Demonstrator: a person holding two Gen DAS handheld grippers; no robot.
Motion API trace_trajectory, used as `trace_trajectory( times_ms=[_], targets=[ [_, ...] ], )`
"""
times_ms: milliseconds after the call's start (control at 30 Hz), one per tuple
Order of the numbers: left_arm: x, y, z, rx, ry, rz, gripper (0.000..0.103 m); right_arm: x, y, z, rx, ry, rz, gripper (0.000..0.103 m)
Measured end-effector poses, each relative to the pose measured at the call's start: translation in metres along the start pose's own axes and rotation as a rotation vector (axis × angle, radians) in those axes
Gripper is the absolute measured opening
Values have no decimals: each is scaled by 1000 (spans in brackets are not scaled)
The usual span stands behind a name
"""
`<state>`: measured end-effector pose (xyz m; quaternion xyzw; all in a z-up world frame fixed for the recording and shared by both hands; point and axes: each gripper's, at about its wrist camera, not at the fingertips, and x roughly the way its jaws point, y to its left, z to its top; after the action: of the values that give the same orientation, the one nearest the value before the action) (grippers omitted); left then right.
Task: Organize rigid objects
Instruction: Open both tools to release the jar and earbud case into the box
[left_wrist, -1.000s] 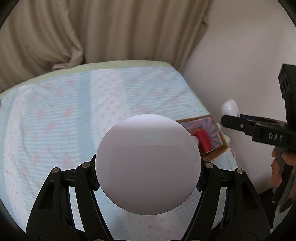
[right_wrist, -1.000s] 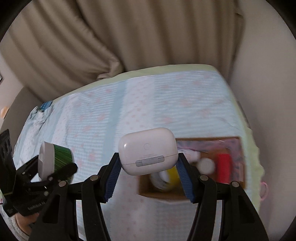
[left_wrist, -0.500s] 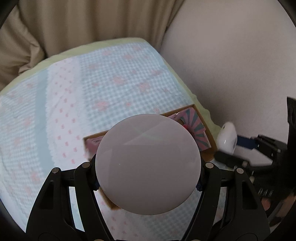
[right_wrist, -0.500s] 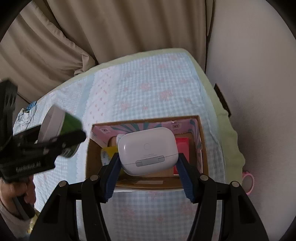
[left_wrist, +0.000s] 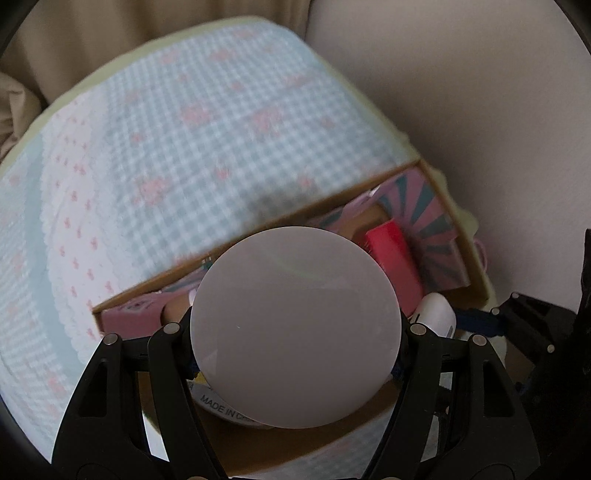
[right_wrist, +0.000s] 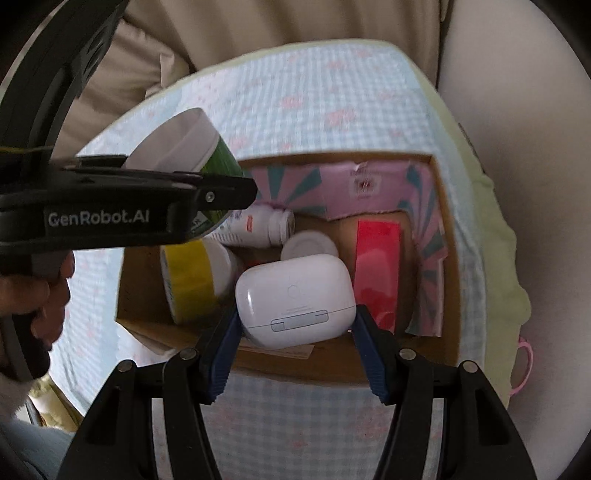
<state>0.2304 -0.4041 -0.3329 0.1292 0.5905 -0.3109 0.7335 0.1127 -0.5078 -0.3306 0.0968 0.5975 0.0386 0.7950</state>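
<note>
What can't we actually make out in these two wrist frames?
- Left wrist: the jar's white lid fills the centre, hiding its body and much of the cardboard box.
- Left wrist: right gripper cut off at the edge.
- Right wrist: left gripper covers the jar's label; bottle text too blurred.

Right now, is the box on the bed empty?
No, the cardboard box already holds a yellow jar, a white bottle and a red box.
</note>
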Motion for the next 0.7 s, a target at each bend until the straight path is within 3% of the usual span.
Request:
trace_trajectory(
  times_ms=[233,300,333,400,433,700],
  targets=[
    [29,7,-1,-20,86,-1,71,28,6,-4,-58,48,3,56],
    [26,9,-1,-24,84,-10,103,32,11,-6,-83,60,-25,57],
    [22,10,0,-19,63,-10,103,34,11,-6,-89,65,-26,61],
    [11,10,2,6,39,1,103,36,11,-8,-87,77,-14,81],
    [8,10,3,17,39,11,103,36,10,-9,-83,78,-7,101],
    [-8,20,-8,30,45,47,103,24,-2,-12,-14,39,-51,103]
  ],
)
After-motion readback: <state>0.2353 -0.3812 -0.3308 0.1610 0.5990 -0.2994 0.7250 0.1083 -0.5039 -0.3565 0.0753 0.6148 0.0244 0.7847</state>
